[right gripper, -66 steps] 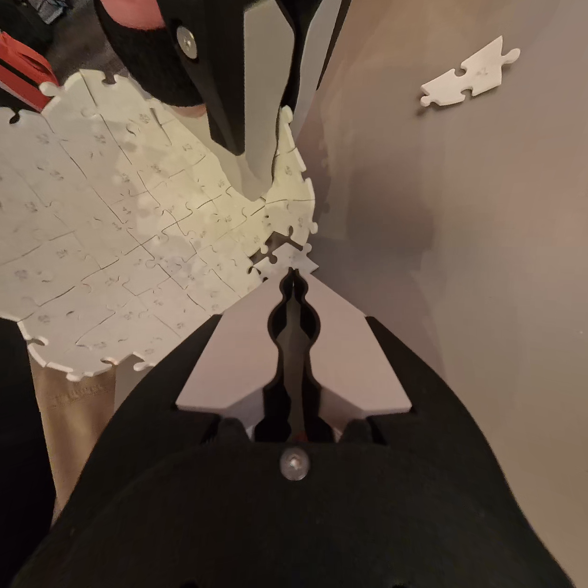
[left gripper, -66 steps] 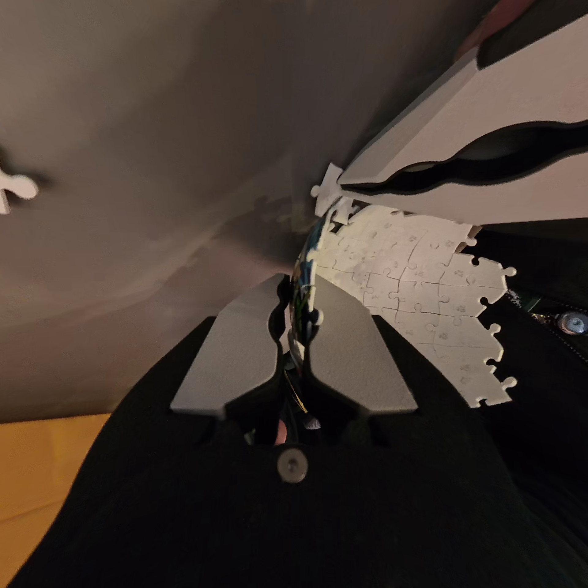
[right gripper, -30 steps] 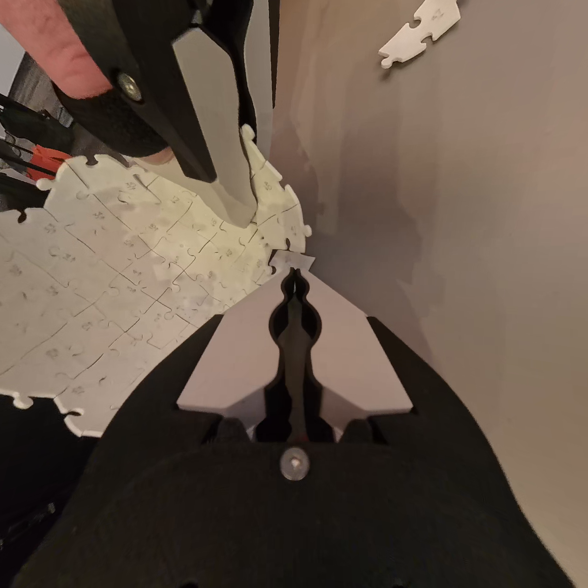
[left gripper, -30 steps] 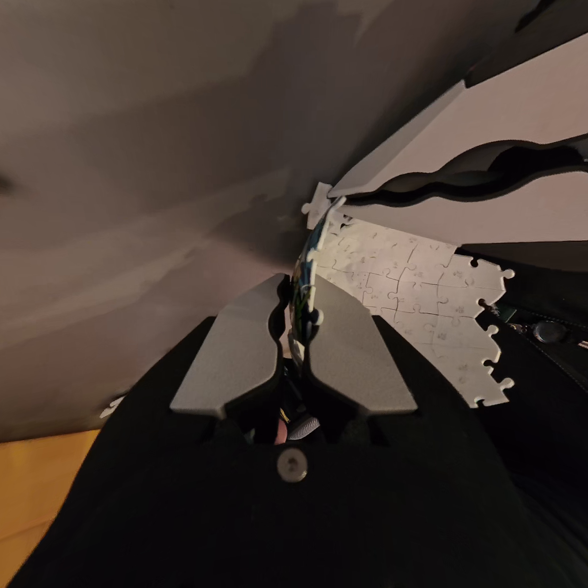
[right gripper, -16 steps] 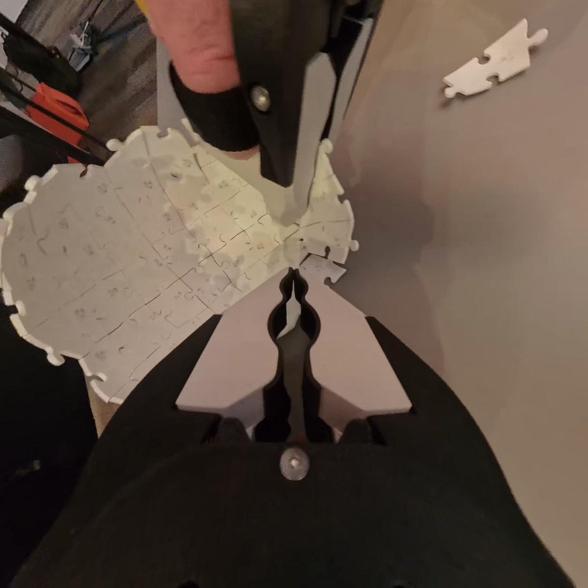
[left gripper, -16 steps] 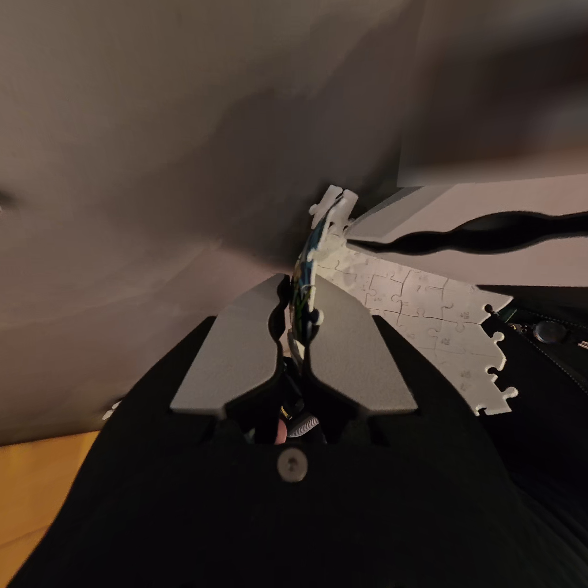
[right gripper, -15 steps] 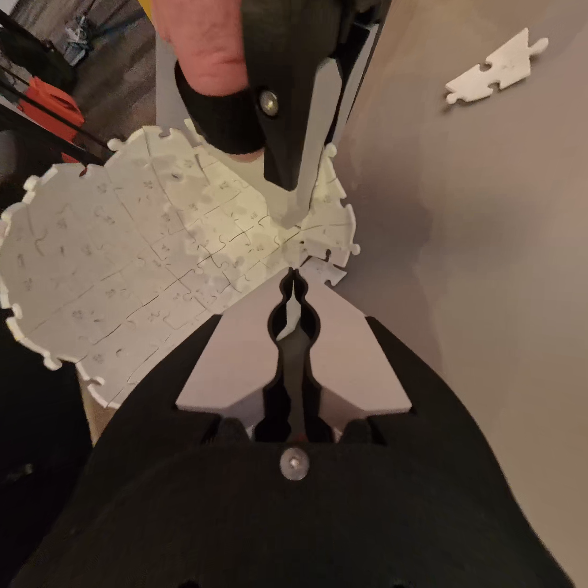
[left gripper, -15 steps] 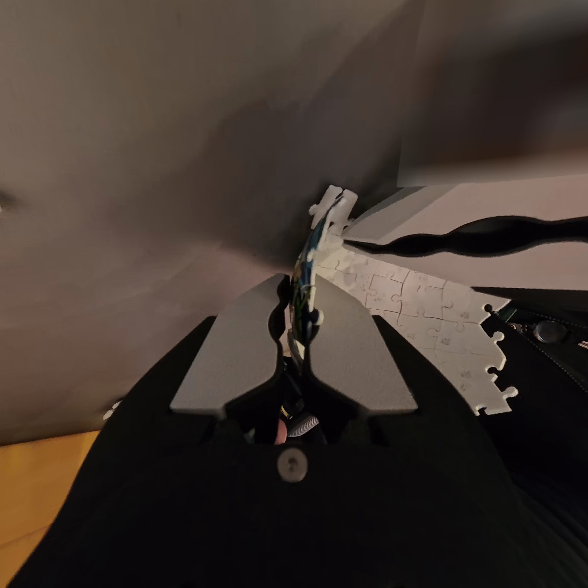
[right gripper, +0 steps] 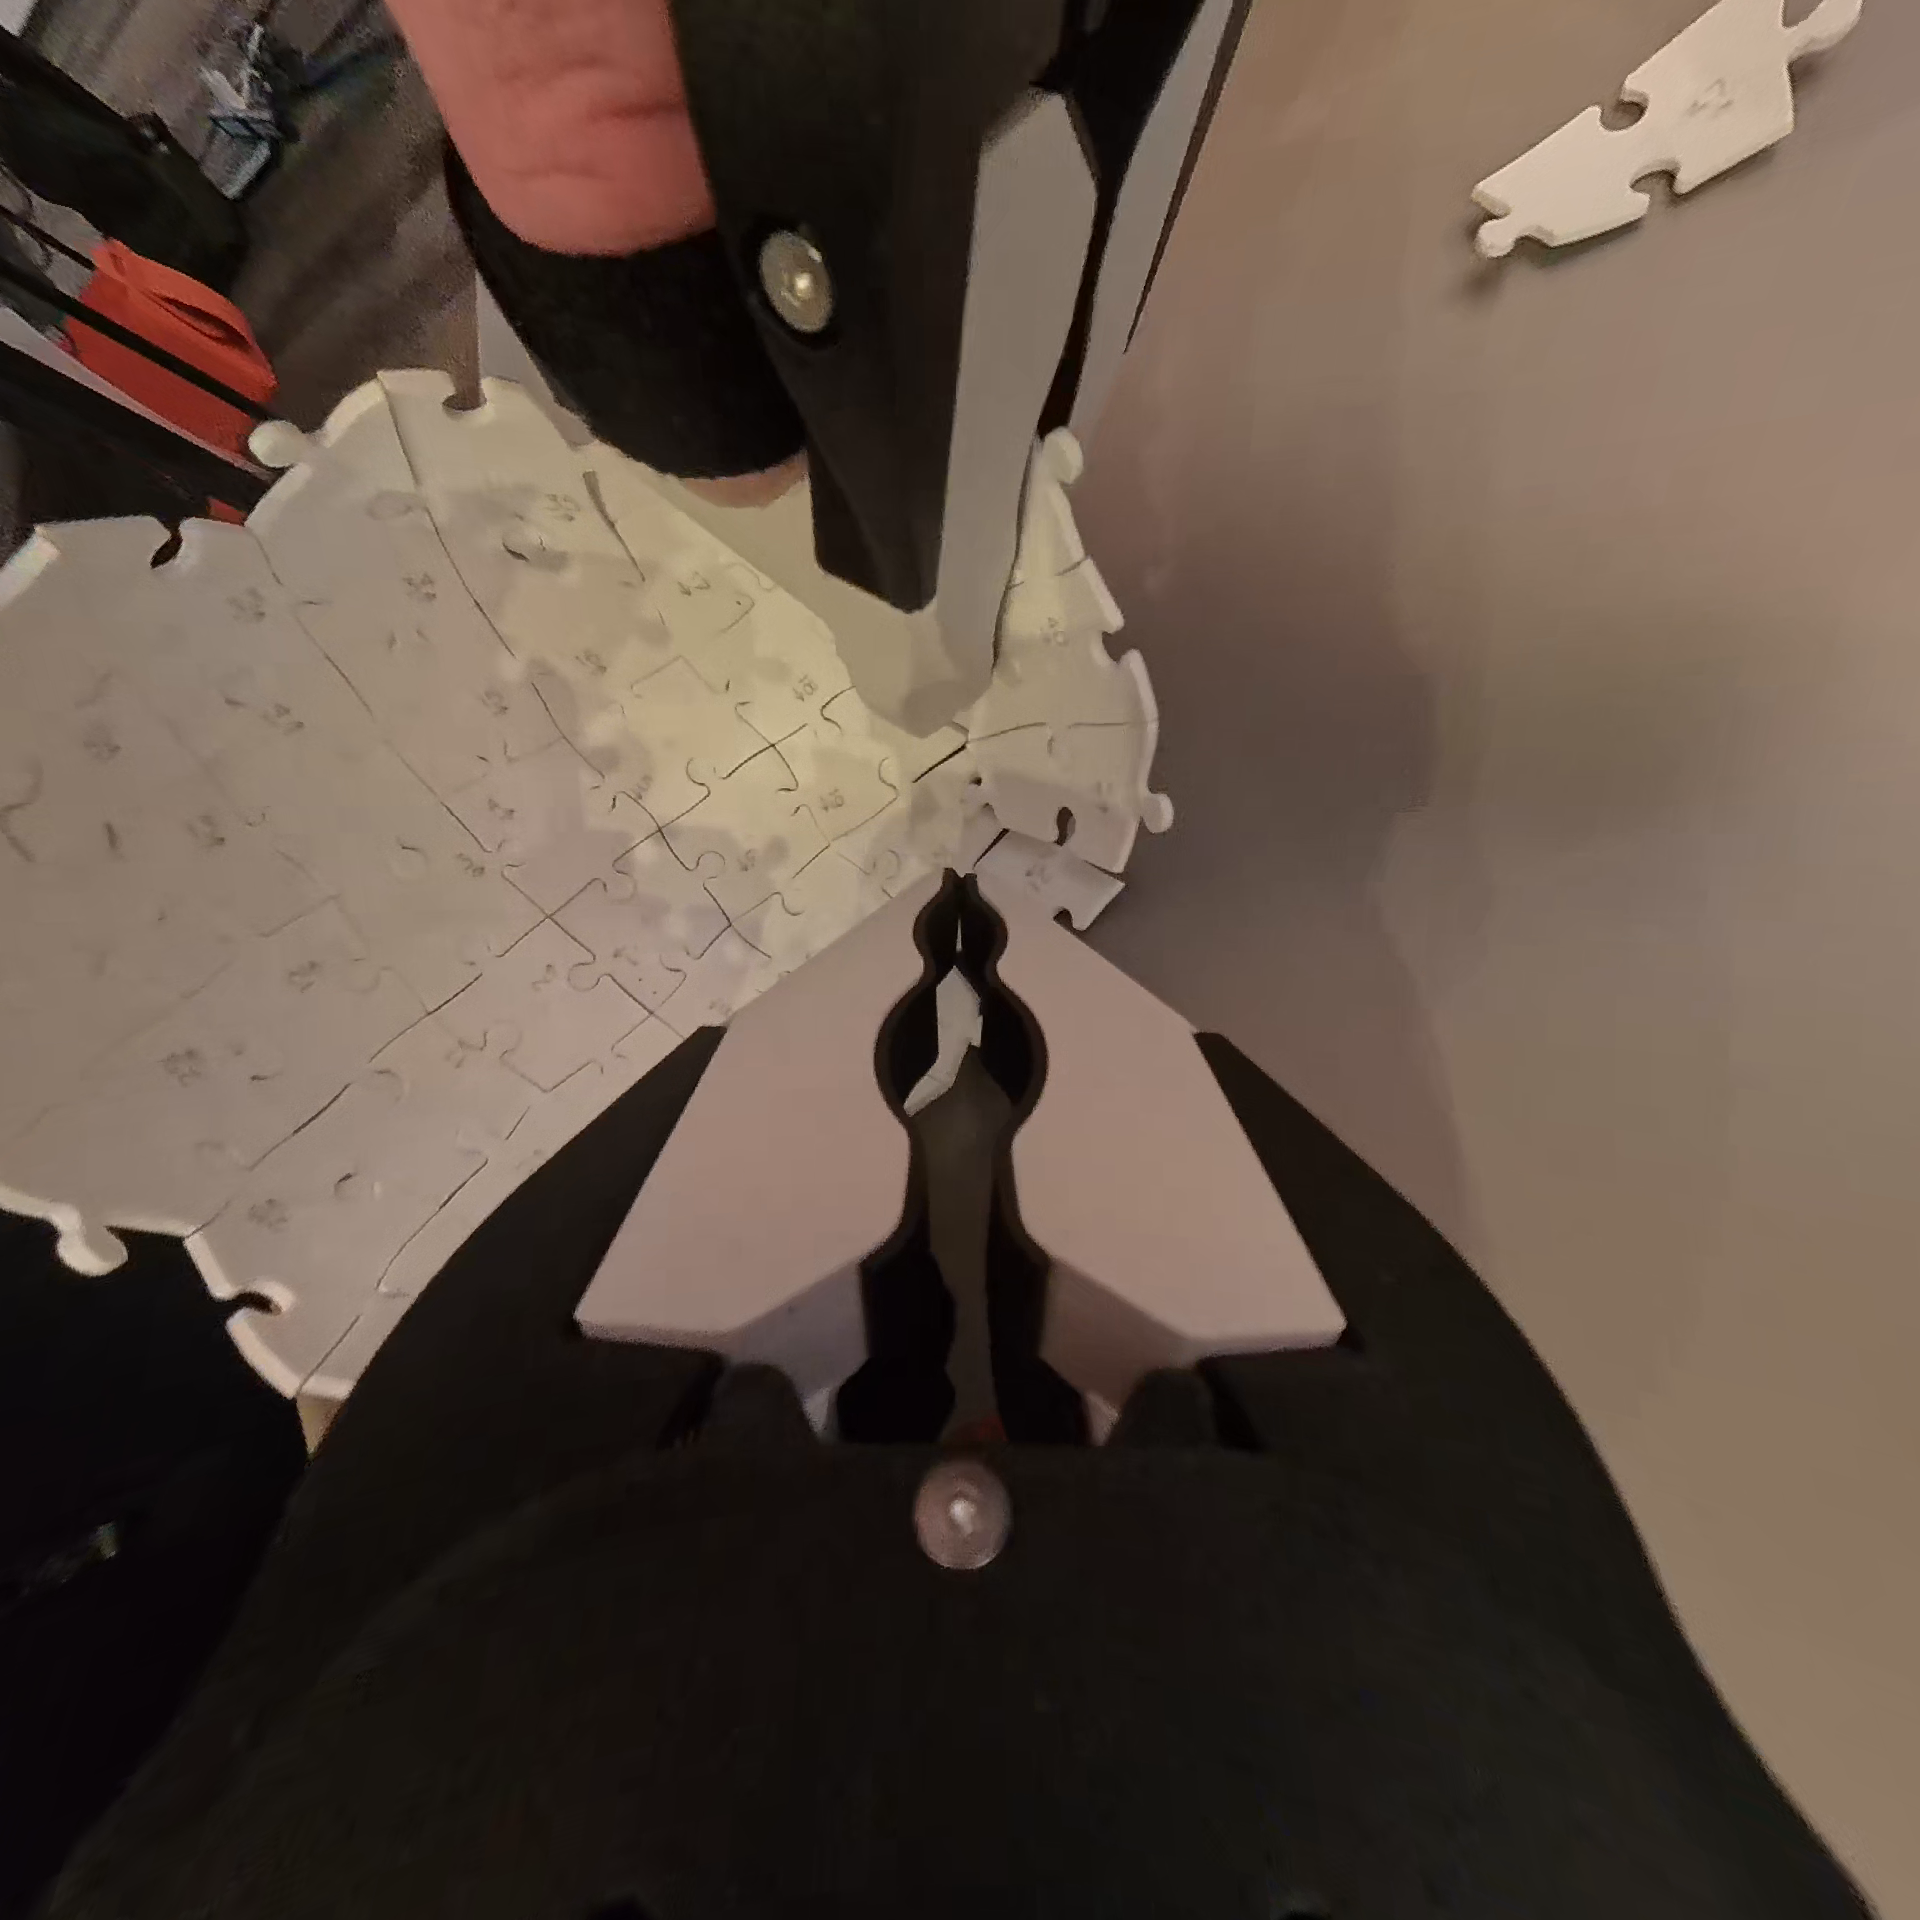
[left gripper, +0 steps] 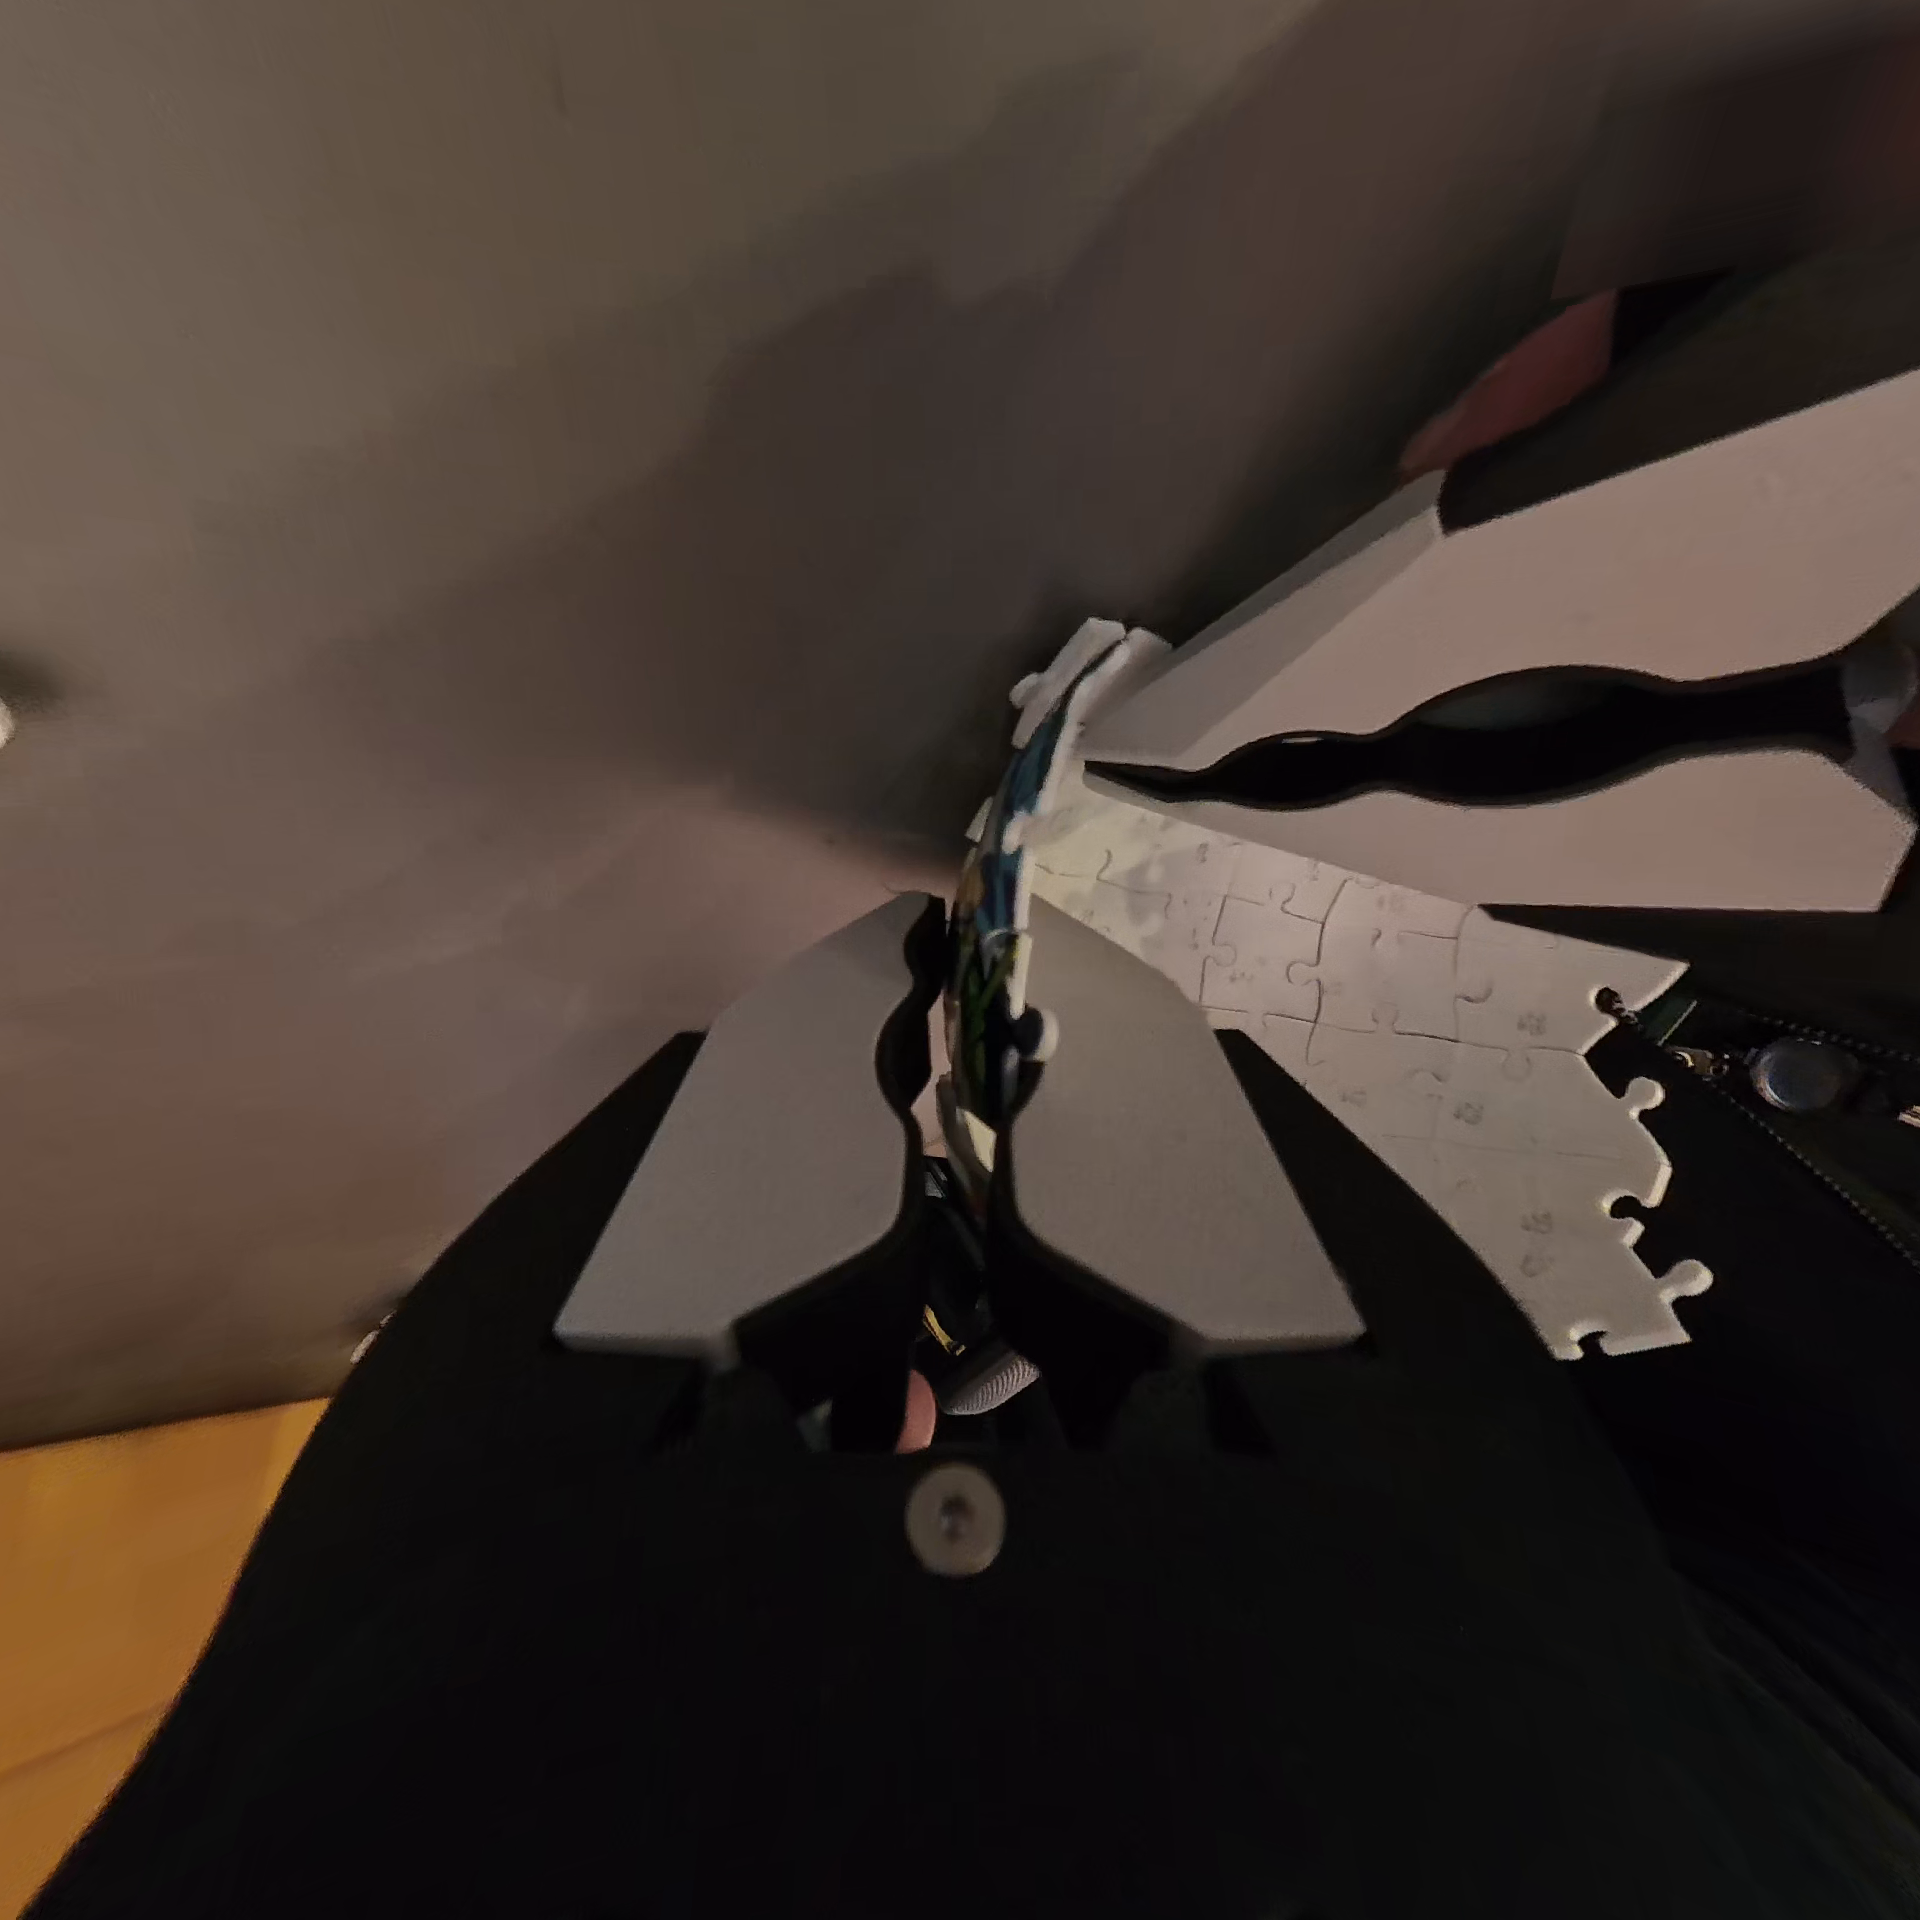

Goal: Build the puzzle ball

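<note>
Two hand-held grippers are being kept closed: the left hand-held gripper (left gripper: 961, 935) on the curved puzzle shell (right gripper: 436, 831), the right hand-held gripper (right gripper: 958, 883) on a single piece (right gripper: 1049, 883) at its rim. One joined pair (right gripper: 1662, 125) is lying far right on the grey counter (right gripper: 1558, 935).

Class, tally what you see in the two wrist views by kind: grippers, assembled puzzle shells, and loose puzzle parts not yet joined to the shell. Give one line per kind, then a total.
Grippers: 2, the left gripper and the right gripper
Assembled puzzle shell: 1
Loose parts: 2, the single piece in the right gripper and the joined strip on the grey table
Total: 5
</note>
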A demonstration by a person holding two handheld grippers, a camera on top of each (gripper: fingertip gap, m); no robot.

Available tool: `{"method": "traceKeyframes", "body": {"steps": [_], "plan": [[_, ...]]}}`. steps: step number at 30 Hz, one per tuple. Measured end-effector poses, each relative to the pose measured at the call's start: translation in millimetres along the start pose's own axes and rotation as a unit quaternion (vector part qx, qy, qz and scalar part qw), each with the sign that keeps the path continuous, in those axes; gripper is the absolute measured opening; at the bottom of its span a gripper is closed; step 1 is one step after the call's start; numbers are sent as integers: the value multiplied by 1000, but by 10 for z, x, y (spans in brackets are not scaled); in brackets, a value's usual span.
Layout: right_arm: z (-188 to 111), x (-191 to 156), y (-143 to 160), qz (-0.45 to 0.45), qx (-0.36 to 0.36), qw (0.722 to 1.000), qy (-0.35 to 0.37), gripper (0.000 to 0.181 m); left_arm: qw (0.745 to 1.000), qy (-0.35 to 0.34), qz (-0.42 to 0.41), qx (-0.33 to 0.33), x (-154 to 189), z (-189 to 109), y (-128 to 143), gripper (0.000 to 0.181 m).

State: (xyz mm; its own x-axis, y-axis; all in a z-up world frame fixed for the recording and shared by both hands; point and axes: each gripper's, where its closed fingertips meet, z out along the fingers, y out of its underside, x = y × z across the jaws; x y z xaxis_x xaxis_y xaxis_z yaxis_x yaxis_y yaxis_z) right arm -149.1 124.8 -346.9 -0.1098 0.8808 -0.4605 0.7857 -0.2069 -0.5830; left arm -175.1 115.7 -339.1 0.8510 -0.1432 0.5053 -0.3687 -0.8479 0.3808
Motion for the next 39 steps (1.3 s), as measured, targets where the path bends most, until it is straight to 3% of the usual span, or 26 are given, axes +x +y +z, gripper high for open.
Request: {"method": "traceKeyframes", "body": {"steps": [9,16,25,39], "plan": [[-3,2,2,23,10,999,-24,0,999,-23,21,3,-3,-49,-51,10],[-7,1,5,24,11,999,-26,0,995,-51,84,16,70,-53,-174,27],[-7,5,12,26,14,999,-31,0,992,-62,107,7,32,51,-224,6],[-8,8,8,28,19,999,-35,0,990,-24,137,19,61,60,-183,11]]}}
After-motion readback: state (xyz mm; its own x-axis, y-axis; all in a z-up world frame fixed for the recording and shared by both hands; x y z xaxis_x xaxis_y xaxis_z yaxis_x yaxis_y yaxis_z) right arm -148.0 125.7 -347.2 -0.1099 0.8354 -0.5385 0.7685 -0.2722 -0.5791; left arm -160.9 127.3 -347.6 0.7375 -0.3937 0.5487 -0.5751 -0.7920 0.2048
